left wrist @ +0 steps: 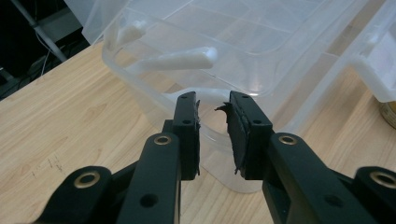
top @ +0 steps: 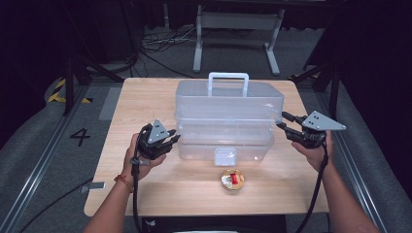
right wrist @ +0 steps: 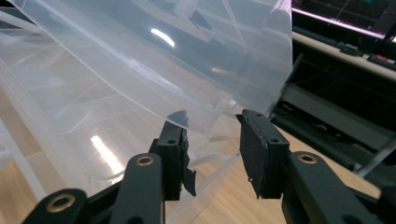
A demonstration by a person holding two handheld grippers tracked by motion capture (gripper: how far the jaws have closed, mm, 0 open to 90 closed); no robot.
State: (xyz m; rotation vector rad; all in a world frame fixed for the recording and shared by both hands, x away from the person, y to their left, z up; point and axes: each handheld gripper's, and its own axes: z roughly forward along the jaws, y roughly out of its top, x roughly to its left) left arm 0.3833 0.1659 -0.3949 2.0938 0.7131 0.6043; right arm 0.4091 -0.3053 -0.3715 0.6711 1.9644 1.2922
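Note:
A clear plastic storage box (top: 228, 111) with stacked trays and a white handle (top: 228, 77) stands in the middle of the wooden table (top: 141, 97). My left gripper (top: 174, 138) is at the box's left end, low down. Its jaws (left wrist: 214, 105) stand a little apart around the corner rim of the lower tray (left wrist: 224, 42). At the box's right end my right gripper (top: 284, 121) is open. There the clear wall (right wrist: 140, 60) reaches between its widely parted jaws (right wrist: 212, 121). A small round tin (top: 232, 180) with a red label lies in front of the box.
The tin (left wrist: 387, 112) also appears at the right edge of the left gripper view. A latch tab (top: 225, 156) sits on the box's front. Beyond the table stand a metal desk frame (top: 238, 39), cables and dark stands on the grey floor.

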